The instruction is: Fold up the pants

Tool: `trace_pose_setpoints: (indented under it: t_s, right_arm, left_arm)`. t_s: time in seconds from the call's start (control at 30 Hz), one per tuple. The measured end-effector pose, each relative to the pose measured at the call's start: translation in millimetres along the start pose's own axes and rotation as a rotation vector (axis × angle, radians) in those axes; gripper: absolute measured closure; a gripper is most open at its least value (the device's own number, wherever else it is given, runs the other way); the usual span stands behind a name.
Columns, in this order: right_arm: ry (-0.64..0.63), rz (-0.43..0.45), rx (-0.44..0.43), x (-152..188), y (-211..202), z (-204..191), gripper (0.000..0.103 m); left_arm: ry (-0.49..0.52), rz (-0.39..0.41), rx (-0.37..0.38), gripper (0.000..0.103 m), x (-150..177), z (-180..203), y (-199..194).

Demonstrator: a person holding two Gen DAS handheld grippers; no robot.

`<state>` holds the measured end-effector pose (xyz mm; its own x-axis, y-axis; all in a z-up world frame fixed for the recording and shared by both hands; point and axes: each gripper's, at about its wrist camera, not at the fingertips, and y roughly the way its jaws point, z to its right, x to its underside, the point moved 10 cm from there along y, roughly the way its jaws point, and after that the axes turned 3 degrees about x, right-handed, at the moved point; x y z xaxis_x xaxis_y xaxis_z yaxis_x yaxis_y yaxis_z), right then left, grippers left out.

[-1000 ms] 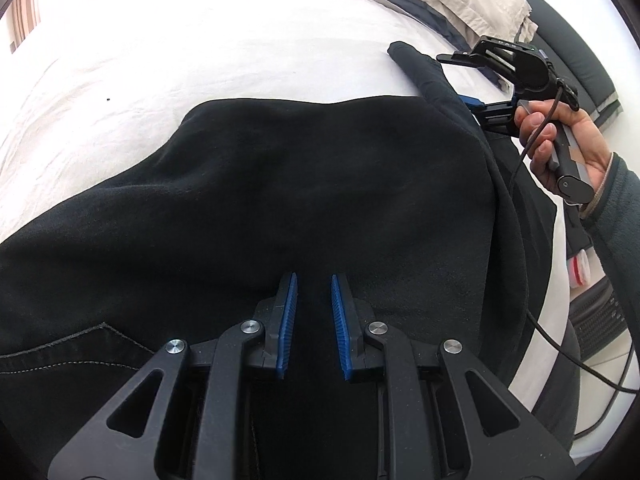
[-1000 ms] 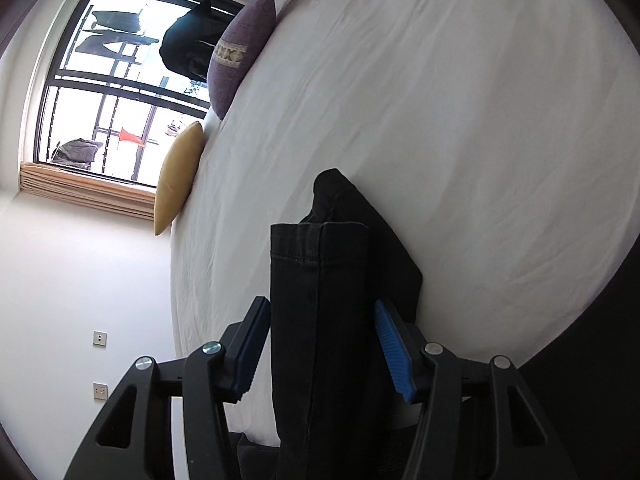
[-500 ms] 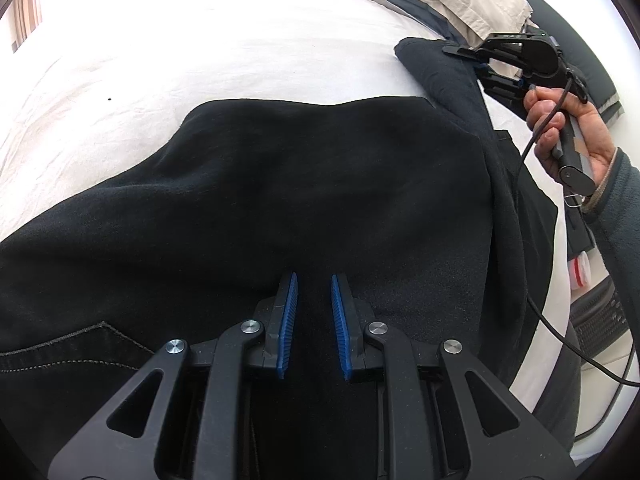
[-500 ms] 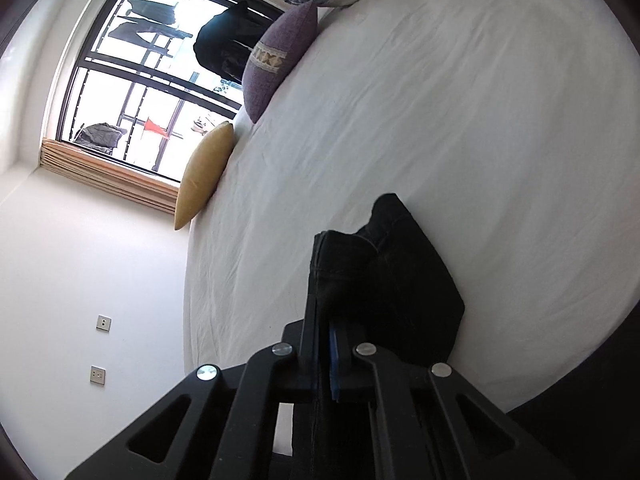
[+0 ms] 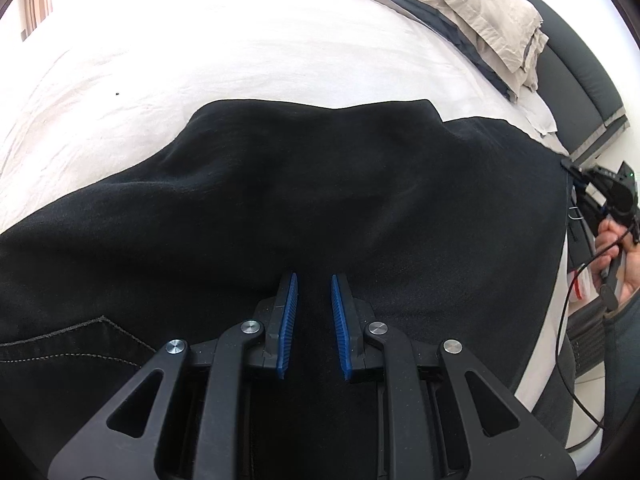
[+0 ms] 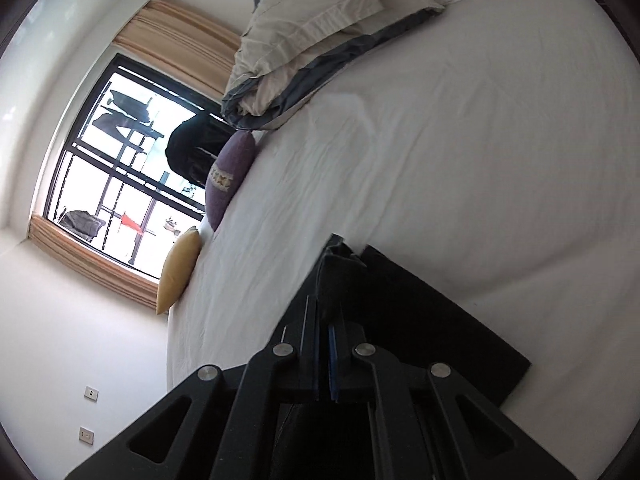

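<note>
Matt black cloth pants (image 5: pixel 320 184) — creased white bedsheet (image 5: pixel 240 60)

Left gripper (image 5: pixel 313 284): points steeply down, blue pads a narrow gap apart, black cloth bunched between them, grip on it not clear. Right gripper (image 6: pixel 325 320): pads pressed together on edge of pants (image 6: pixel 420 320), tilted moderately downward. In left wrist view, right gripper (image 5: pixel 570 166) sits at 3 o'clock near frame edge, right hand (image 5: pixel 618 258) wrapped round its handle, grey sleeve (image 5: pixel 624 344) below, cable trailing from it.
</note>
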<state>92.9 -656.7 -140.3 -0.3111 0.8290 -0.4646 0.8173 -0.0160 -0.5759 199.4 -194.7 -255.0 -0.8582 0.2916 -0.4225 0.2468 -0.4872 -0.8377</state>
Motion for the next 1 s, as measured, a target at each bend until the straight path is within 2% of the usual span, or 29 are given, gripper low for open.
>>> trace_pose_setpoints:
  t_s: [0.13, 0.2, 0.4, 0.7, 0.83, 1.0]
  right_arm:
    - [0.079, -0.028, 0.059, 19.1, 11.1, 47.8, 0.099]
    - [0.129, -0.035, 0.062, 24.8, 15.0, 61.7, 0.099]
    - [0.148, 0.016, 0.026, 22.7, -6.9, 60.4, 0.099]
    - [0.256, -0.009, -0.003, 21.2, -26.9, 63.2, 0.099]
    - [0.271, -0.015, 0.038, 24.1, -28.2, 74.8, 0.099]
    - [0.273, -0.038, 0.107, 33.7, -10.2, 96.2, 0.099]
  left_arm:
    - [0.019, 0.004, -0.023, 0.085, 1.7, 1.1, -1.5]
    - [0.022, 0.005, -0.028, 0.085, 2.3, 1.1, -3.0]
    - [0.024, 0.000, -0.040, 0.085, 3.7, 5.2, -4.0]
    - [0.106, -0.030, -0.071, 0.085, -1.3, 17.0, -2.4]
    - [0.123, -0.029, -0.084, 0.085, -2.8, 23.5, -1.2]
    - [0.141, -0.015, -0.103, 0.085, 1.1, 29.9, -1.0]
